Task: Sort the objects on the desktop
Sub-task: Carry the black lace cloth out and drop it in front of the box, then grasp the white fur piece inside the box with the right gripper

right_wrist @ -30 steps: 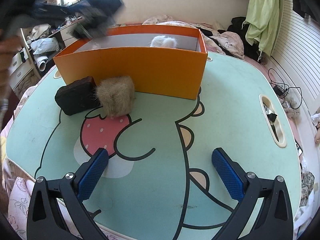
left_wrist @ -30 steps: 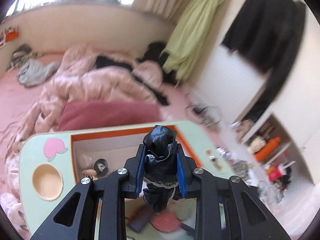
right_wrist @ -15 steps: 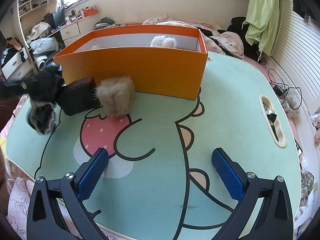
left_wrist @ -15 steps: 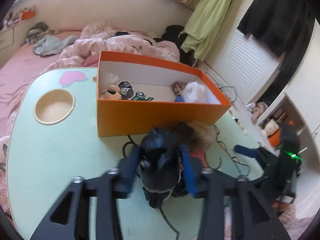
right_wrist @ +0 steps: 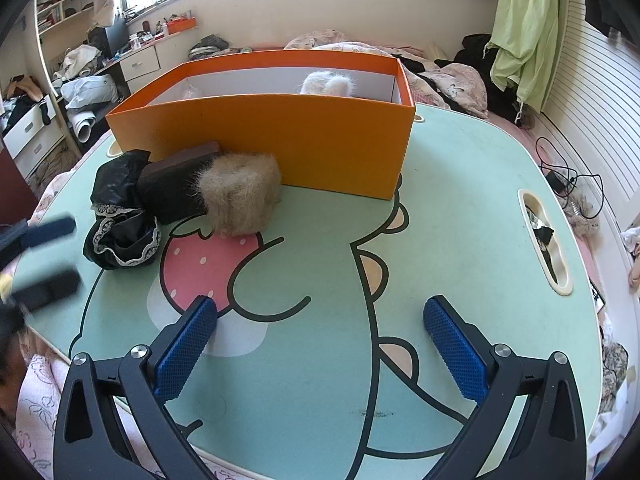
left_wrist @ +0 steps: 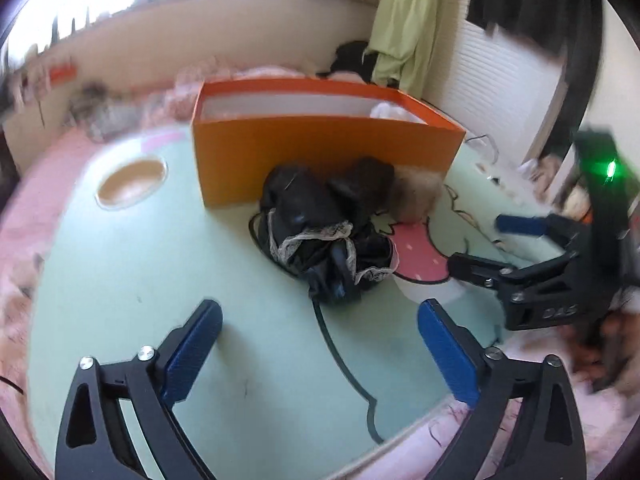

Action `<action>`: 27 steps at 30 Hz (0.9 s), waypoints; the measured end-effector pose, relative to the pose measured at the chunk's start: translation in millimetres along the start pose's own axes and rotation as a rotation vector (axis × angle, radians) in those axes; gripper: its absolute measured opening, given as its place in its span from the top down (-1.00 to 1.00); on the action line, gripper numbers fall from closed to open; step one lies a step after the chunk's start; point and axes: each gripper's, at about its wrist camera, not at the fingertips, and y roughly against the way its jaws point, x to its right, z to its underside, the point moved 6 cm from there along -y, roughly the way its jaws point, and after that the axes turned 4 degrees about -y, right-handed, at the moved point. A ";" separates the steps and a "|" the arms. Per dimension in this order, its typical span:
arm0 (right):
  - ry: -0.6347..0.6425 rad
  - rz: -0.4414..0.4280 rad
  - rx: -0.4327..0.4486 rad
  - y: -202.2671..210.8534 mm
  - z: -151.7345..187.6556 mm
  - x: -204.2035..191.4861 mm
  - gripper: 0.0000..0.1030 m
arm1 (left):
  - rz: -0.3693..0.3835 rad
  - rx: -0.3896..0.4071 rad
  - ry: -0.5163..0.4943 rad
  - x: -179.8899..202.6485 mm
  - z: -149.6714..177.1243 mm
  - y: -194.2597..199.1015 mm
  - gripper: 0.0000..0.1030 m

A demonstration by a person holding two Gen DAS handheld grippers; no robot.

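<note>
My left tool is opening, jaws spread wide, nothing between the pads; black lace-trimmed bundle lies loose on the bench just ahead of it, clear of both fingers. My right tool is wide open too, empty, hovering over the near bench edge

Bundle touches the dark brown block, which is pressed against the tan furry cube. All three sit in a row along the front wall of the orange box, cube and block right against it, bundle at the left end

Inside the box: a white fluffy item pokes over the rim near the far right corner; the rest of the contents are hidden by the wall

In the way: the box's tall front wall stands between the row and the box interior. From the left view my right tool's fingers sit just right of the pile, near the strawberry print

Round cup recess left of the box, slot recess on the right edge with some dark bits in it, can't tell what. Cluttered bed behind the bench
</note>
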 end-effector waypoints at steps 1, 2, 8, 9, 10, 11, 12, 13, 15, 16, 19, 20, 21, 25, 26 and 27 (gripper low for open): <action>0.001 0.001 0.001 0.1 0.0 0.0 -0.99 | -0.040 -0.010 -0.034 5.0 1.1 -4.3 -0.99; 0.001 0.002 0.001 0.6 -0.4 0.2 -0.99 | -0.087 -0.021 -0.072 9.6 2.2 -8.1 -1.00; -0.022 -0.032 0.013 5.4 -4.4 4.0 -0.99 | -0.064 0.012 -0.079 12.7 8.2 -10.8 -1.00; -0.028 -0.044 0.023 8.2 -6.2 4.4 -0.99 | -0.065 0.016 -0.078 12.2 8.9 -9.7 -1.00; -0.028 -0.055 0.043 13.2 -9.3 3.5 -0.99 | -0.064 0.019 -0.077 11.8 8.8 -8.0 -1.00; -0.023 -0.063 0.061 18.1 -11.9 1.1 -0.99 | -0.064 0.020 -0.077 12.0 8.5 -7.9 -1.00; -0.015 -0.070 0.078 22.6 -16.3 -2.0 -0.99 | -0.063 0.023 -0.077 11.9 8.1 -7.4 -1.00; -0.004 -0.078 0.093 27.7 -20.8 -6.8 -0.99 | -0.062 0.026 -0.077 12.6 6.5 -6.8 -1.00; 0.019 -0.103 0.115 37.9 -37.4 -15.8 -0.99 | -0.061 0.033 -0.077 13.5 6.1 -6.5 -1.00; 0.025 -0.114 0.125 42.0 -48.8 -19.0 -0.99 | -0.060 0.035 -0.077 13.0 6.1 -6.3 -1.00; 0.000 -0.128 0.145 49.9 -90.3 -23.8 -0.70 | -0.057 0.042 -0.078 12.5 6.8 -6.5 -1.00; -0.015 -0.122 0.132 46.9 -104.4 -23.6 -0.50 | -0.056 0.045 -0.078 12.5 6.9 -6.3 -1.00; -0.025 -0.112 0.121 42.7 -114.5 -23.4 -0.38 | -0.055 0.048 -0.079 12.7 8.6 -5.4 -1.00; -0.042 -0.029 0.045 8.8 -139.7 -18.5 -0.01 | -0.053 0.054 -0.079 13.8 10.7 -4.0 -1.00; -0.046 -0.005 0.017 -2.4 -143.0 -15.9 -0.01 | -0.052 0.056 -0.079 12.9 10.8 -3.7 -1.00; -0.050 0.009 -0.004 -10.9 -143.9 -14.7 -0.01 | -0.051 0.058 -0.079 12.1 9.9 -3.6 -1.00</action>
